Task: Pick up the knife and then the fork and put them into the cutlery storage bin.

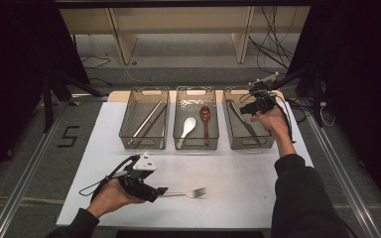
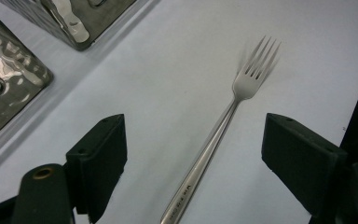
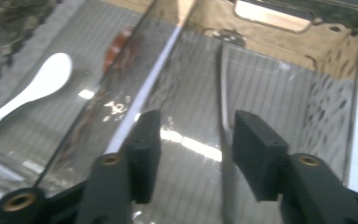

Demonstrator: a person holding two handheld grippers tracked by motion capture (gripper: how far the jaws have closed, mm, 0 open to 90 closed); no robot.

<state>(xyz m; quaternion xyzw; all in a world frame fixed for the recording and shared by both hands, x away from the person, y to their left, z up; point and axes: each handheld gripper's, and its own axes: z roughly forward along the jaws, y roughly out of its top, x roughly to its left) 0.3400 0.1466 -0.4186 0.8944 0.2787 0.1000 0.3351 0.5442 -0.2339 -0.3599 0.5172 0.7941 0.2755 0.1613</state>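
On the white table sheet [image 1: 238, 183] a metal fork [image 1: 187, 193] lies flat near the person's edge, tines pointing right in the high view. The left gripper [image 1: 162, 191] rests low at the handle end; in the left gripper view its jaws stand spread wide, one on each side of the fork [image 2: 214, 140], neither pad touching the handle. Fine engraved writing runs along the lower handle there, too small to read.

Three clear bins stand side by side at the far edge. The left bin [image 1: 129, 133] holds long thin sticks that look like chopsticks [image 1: 148, 120]. The middle bin [image 1: 196, 145] holds a white spoon [image 1: 187, 130] and a dark red spoon [image 1: 205, 119]. The right bin [image 1: 273, 139] holds a slim metal utensil [image 1: 243, 124] lying lengthwise; its kind cannot be told.

The right gripper [image 1: 248, 106] hangs over the far part of the right bin. In the right gripper view its jaws stand partly apart with nothing pinched; the metal utensil [image 3: 223, 84] lies on the bin floor below, just inside the right jaw. The bin wall [image 3: 144, 93] stands between this gripper and the white spoon [image 3: 37, 88].

Between the fork and the bins the sheet is bare. On the floor left of the table, black tape forms a figure 5 [image 1: 69, 136]. Loose cables [image 1: 273, 44] lie behind the table
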